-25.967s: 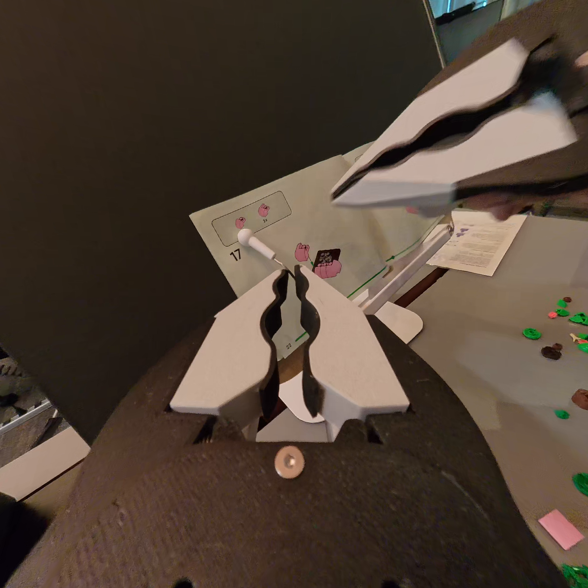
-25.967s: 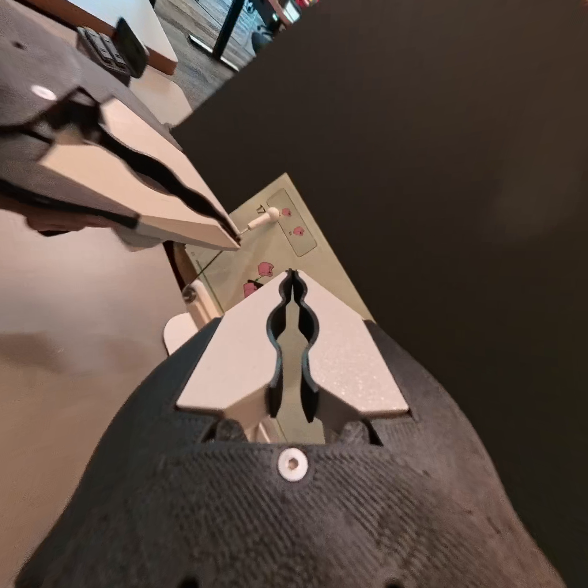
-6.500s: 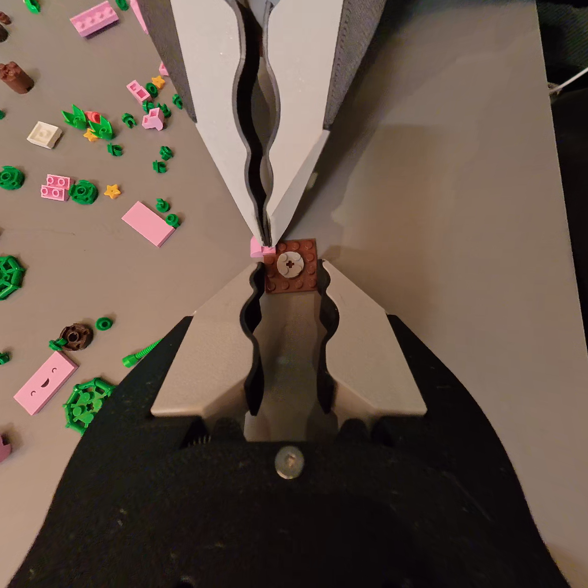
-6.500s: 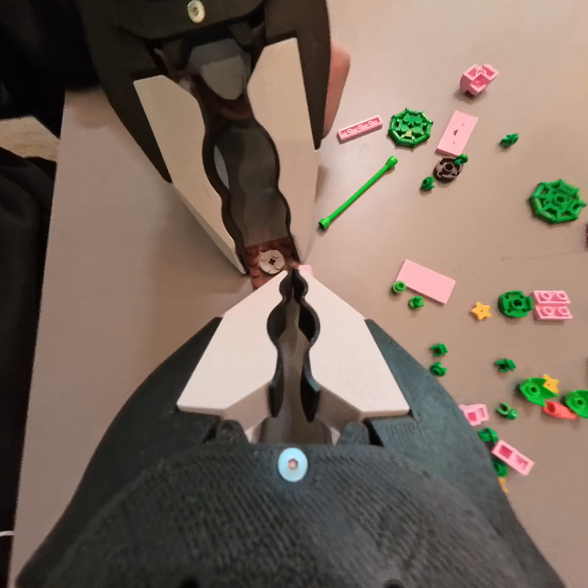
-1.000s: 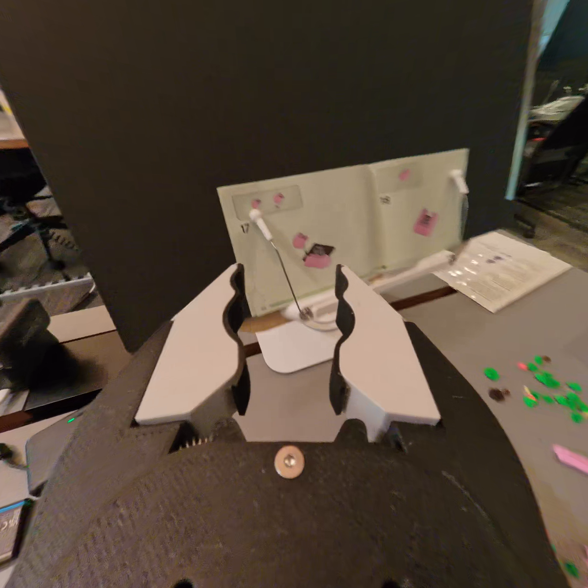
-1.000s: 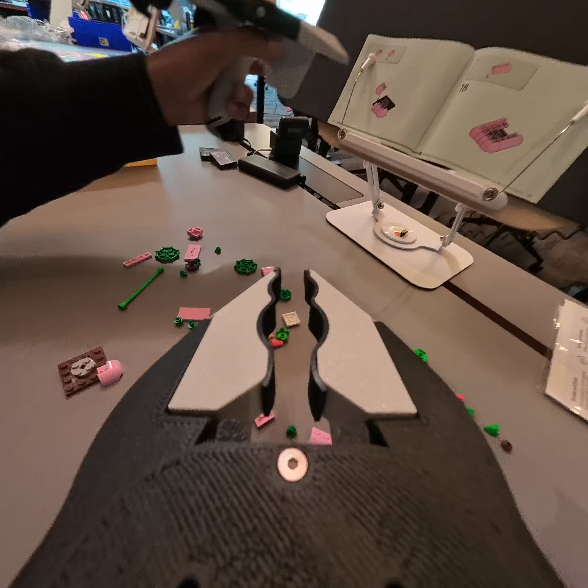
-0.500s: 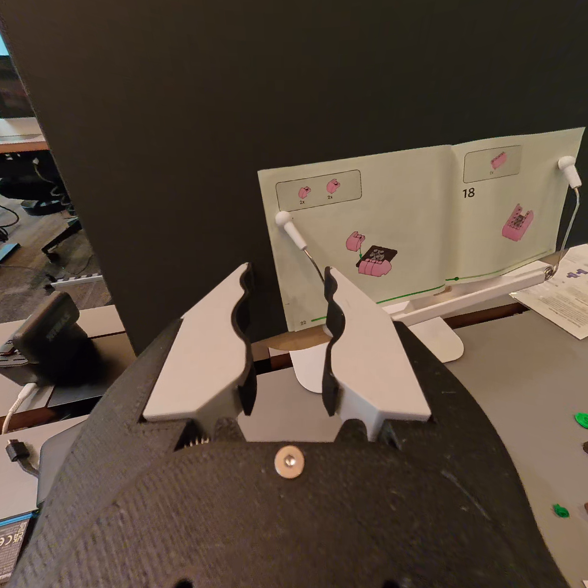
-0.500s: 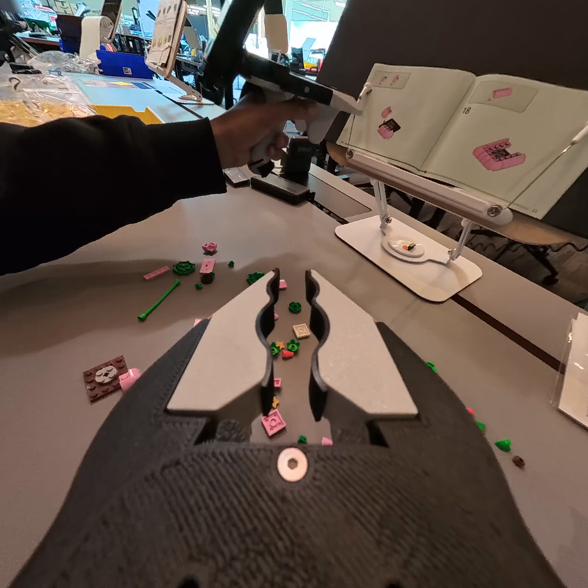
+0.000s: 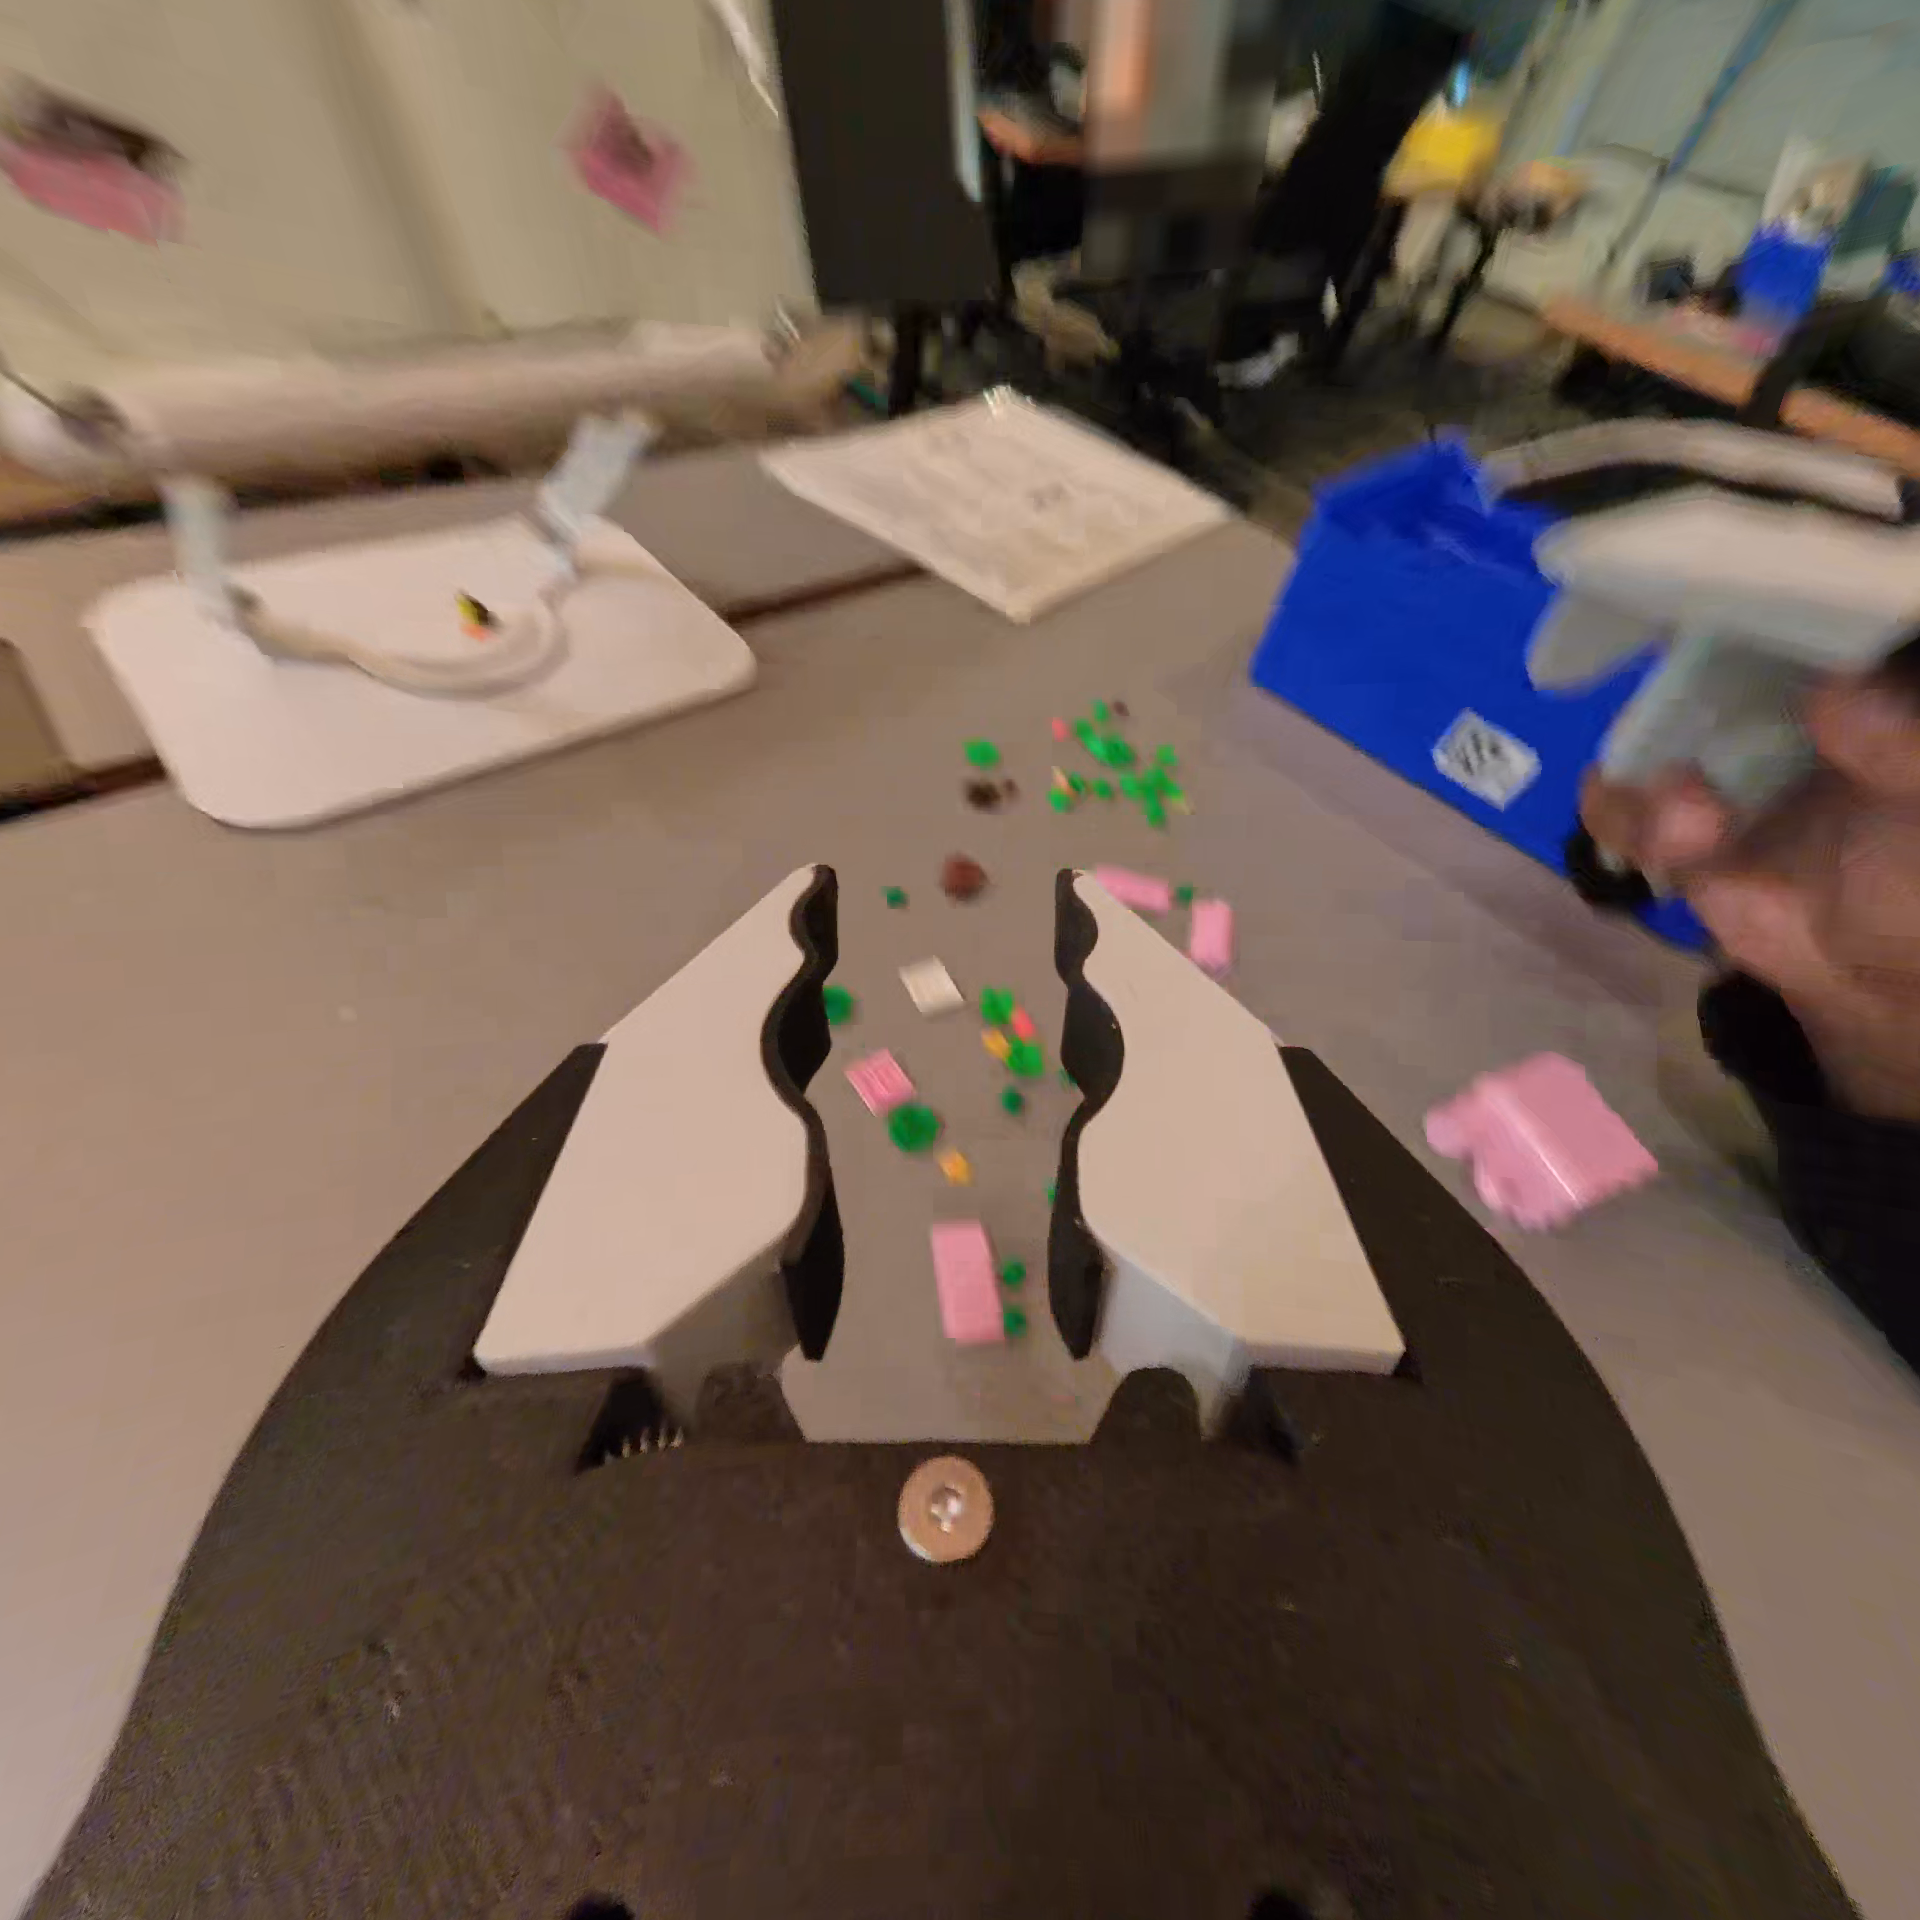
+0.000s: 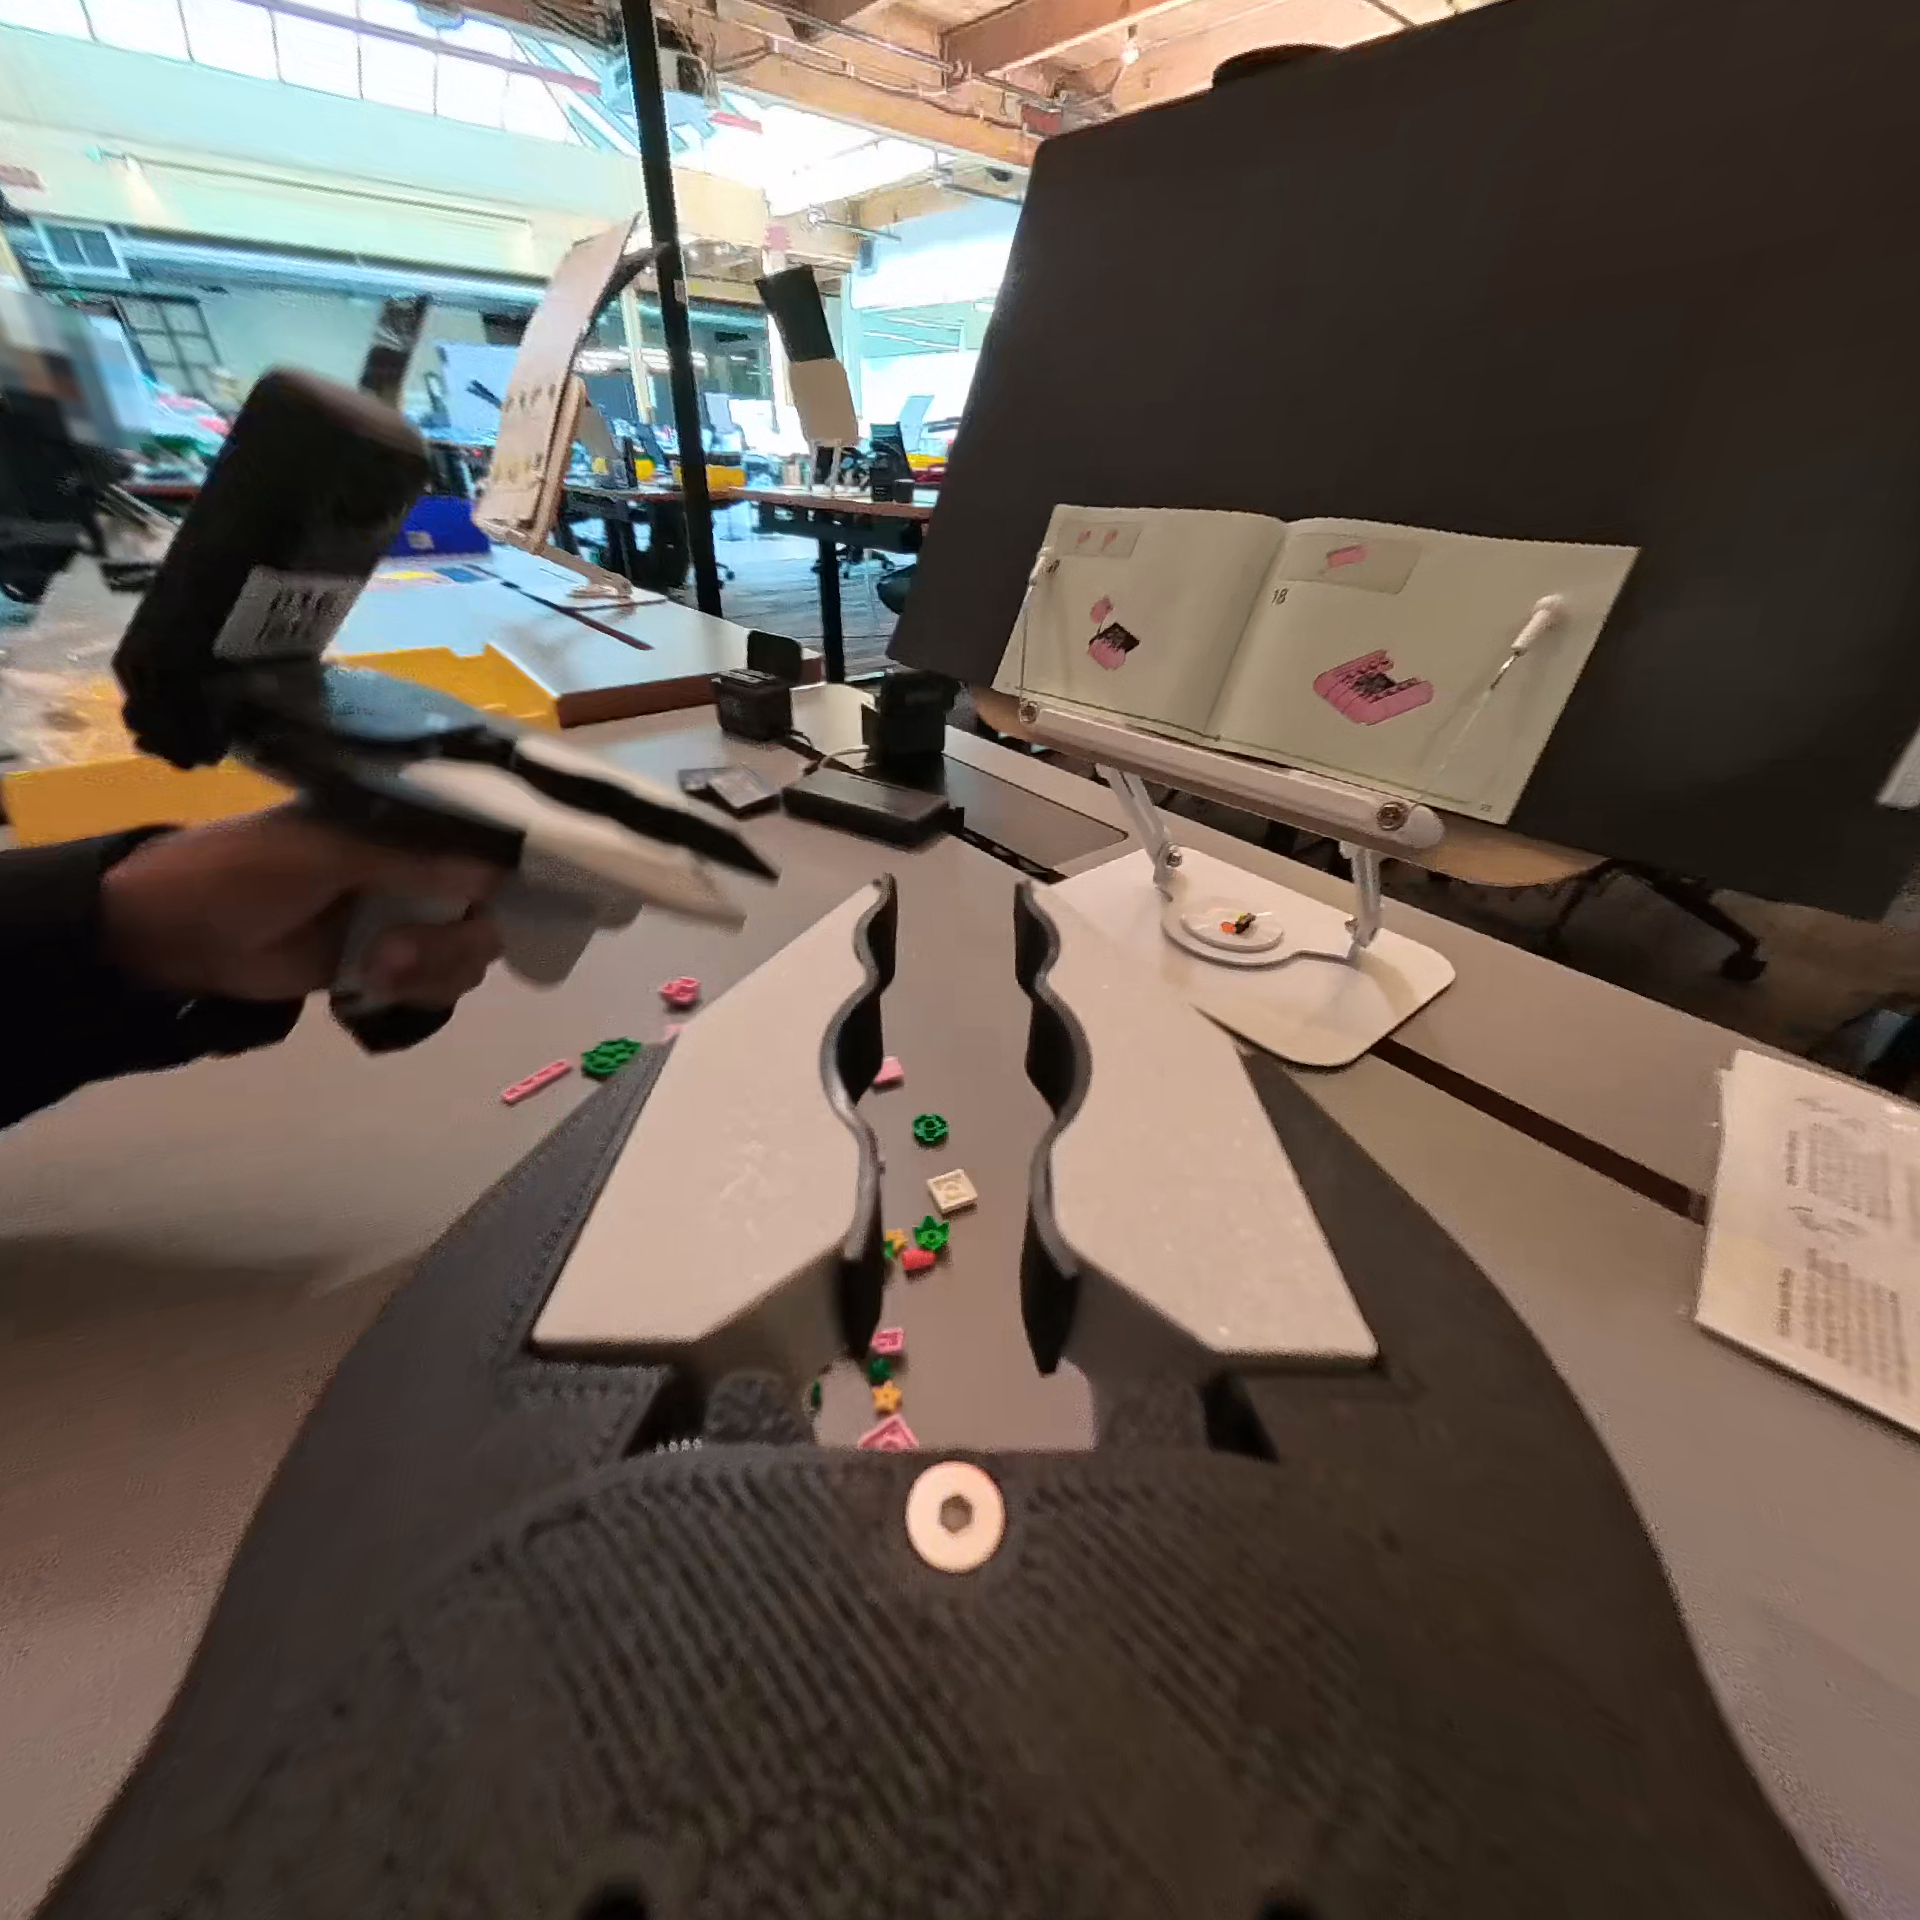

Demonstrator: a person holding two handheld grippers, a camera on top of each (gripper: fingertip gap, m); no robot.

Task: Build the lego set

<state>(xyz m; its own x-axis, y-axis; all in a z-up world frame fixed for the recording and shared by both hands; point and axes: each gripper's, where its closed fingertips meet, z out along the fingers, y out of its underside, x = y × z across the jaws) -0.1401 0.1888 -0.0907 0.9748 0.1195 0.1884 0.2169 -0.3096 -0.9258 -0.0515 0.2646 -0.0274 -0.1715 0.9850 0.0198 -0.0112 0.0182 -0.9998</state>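
Fingers of both grippers standing spread, gripping nothing: left gripper hovering over loose lego pieces scattered on the grey table, right gripper hanging above the same scatter. Lying between the left fingers, a flat pink plate (blurred). Resting off to the right, a bigger pink assembly. Standing behind on a white stand, the open instruction booklet.

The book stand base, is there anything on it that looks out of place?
Yes. A tiny orange and black piece lies on the round disc of the white book stand base, apart from the loose bricks scattered on the grey table. It is too small to identify.
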